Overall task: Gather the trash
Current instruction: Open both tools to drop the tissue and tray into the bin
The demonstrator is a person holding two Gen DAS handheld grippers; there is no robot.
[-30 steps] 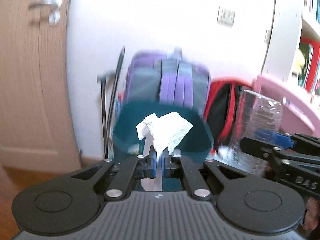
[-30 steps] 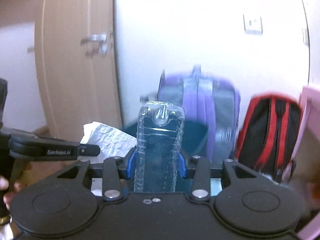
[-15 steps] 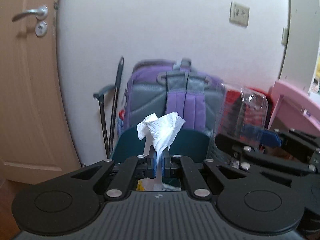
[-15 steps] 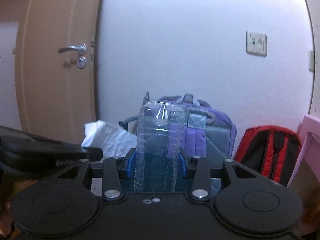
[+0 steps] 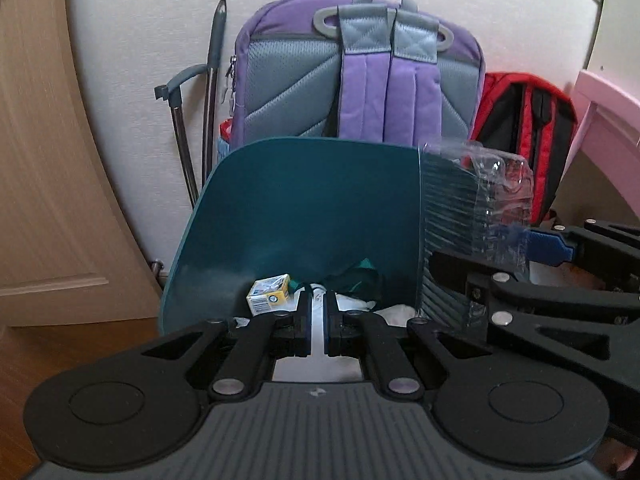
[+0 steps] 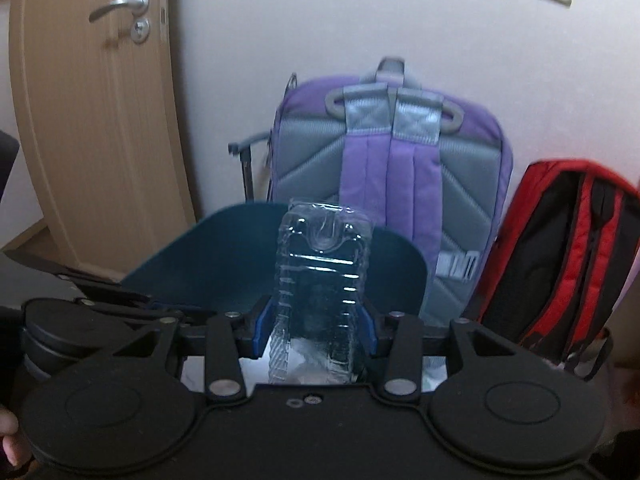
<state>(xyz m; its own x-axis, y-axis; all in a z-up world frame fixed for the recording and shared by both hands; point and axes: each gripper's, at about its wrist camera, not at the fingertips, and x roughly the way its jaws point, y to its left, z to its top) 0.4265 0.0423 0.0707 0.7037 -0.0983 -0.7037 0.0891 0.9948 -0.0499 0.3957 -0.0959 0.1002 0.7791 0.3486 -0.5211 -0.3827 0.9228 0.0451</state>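
Note:
A dark teal trash bin (image 5: 304, 208) stands on the floor against the wall; it also shows in the right wrist view (image 6: 224, 256). My left gripper (image 5: 318, 322) is over the bin mouth, its jaws slightly apart with nothing held; white tissue (image 5: 360, 304) and a small yellow carton (image 5: 269, 293) lie in the bin below. My right gripper (image 6: 316, 330) is shut on a clear crushed plastic bottle (image 6: 320, 276), held upright at the bin's right rim; the bottle also shows in the left wrist view (image 5: 476, 216).
A purple and grey backpack (image 5: 360, 72) leans on the wall behind the bin, with a red and black backpack (image 5: 524, 128) to its right. A grey folded cane (image 5: 192, 120) stands left of the bin. A wooden door (image 6: 96, 120) is left, pink furniture (image 5: 604, 120) right.
The tissue that stood up from my left gripper's jaws is gone from them and white tissue lies in the bin. Both grippers have tilted down and closer to the bin.

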